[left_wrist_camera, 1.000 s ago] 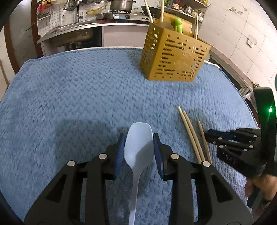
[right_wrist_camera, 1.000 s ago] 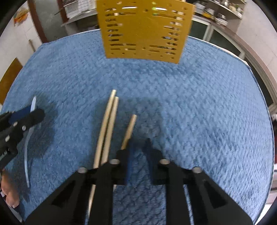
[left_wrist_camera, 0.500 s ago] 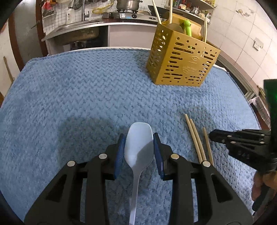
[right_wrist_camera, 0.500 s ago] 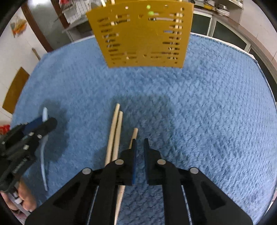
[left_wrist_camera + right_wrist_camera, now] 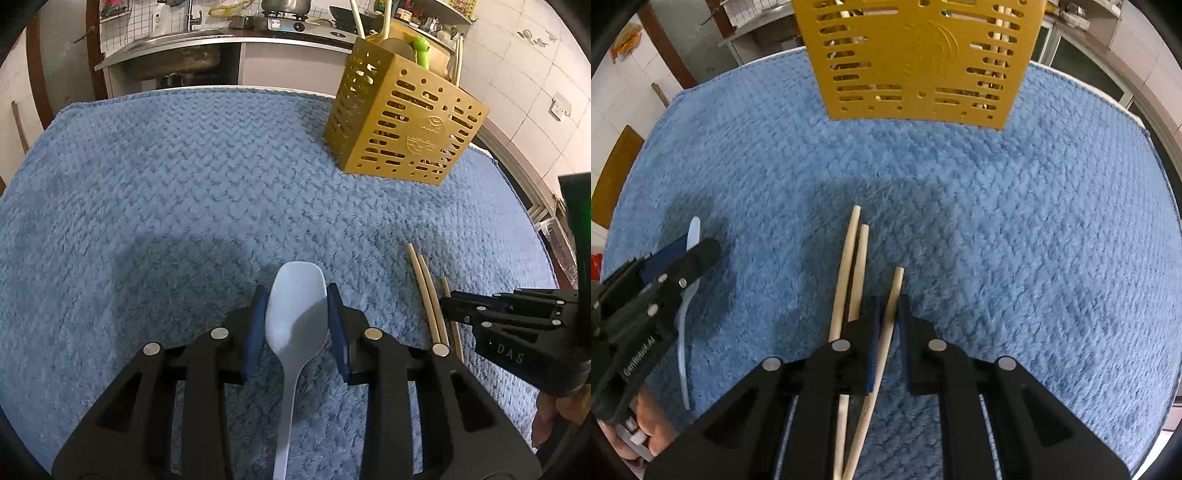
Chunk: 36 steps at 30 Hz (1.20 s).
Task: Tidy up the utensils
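The single chopstick (image 5: 892, 314) is now lifted at its far end and angled up between the pads of the right gripper (image 5: 886, 325), where a second ago it lay flat on the blue towel (image 5: 1034, 240); the yellow holder (image 5: 919, 62) is seen larger and higher in both views than before. The jaws of that gripper are nearly closed, and the stick is pinched between them, its tip pointing toward twelve o'clock, at the holder. A thin stick is being clamped near its middle, presumably so that it can be carried tip-first without swinging.

The left gripper (image 5: 295, 317) is held partly closed on the bowl of the pale spoon (image 5: 295, 321), the pads pressed to both edges and the handle trailing back toward six o'clock. The wide bowl is gripped rather than the slim handle, probably for a firmer hold.

Now the count. One spoon is seen. Three loose chopsticks are counted: one in the grip, and a pair (image 5: 849, 273) left lying together on the towel just at the gripper's nine o'clock. One holder stands at one o'clock in the left view (image 5: 402, 122), with several sticks and a green-handled utensil (image 5: 421, 51) already upright inside; their exact number cannot be told.
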Each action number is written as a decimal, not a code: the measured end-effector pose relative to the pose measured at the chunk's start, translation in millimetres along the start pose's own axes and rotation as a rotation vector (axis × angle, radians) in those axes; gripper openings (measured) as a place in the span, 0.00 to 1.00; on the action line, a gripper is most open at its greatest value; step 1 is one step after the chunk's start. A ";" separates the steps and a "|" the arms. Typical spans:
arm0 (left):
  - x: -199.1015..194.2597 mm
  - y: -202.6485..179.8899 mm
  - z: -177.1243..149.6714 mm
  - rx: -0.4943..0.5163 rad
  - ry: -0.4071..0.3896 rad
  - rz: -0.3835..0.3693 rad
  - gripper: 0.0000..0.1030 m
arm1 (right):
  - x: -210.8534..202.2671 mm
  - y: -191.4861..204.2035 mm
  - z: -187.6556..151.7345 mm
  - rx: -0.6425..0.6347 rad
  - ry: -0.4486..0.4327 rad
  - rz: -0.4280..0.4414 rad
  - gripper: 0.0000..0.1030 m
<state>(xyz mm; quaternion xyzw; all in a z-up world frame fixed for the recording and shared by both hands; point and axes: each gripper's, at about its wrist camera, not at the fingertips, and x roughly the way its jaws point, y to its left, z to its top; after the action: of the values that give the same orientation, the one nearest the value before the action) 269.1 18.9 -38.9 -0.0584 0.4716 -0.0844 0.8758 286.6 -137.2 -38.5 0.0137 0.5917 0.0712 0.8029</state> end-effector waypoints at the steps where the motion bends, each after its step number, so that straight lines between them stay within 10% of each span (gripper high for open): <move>1: 0.2 0.0 0.1 -0.002 0.001 -0.002 0.30 | 0.1 0.5 1.5 -0.004 0.000 0.003 0.11; 21: -53.6 -24.1 26.4 -0.020 -0.168 -0.084 0.30 | -101.0 -63.9 -23.3 0.071 -0.410 0.225 0.06; 36: -84.4 -43.2 66.1 0.017 -0.258 -0.098 0.30 | -158.4 -85.3 -7.9 0.049 -0.679 0.178 0.06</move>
<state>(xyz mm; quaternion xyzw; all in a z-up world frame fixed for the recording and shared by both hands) 274.6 -4.8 74.2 -0.0842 0.3508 -0.1231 0.9245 241.6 -242.8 100.3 0.1074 0.2889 0.1181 0.9440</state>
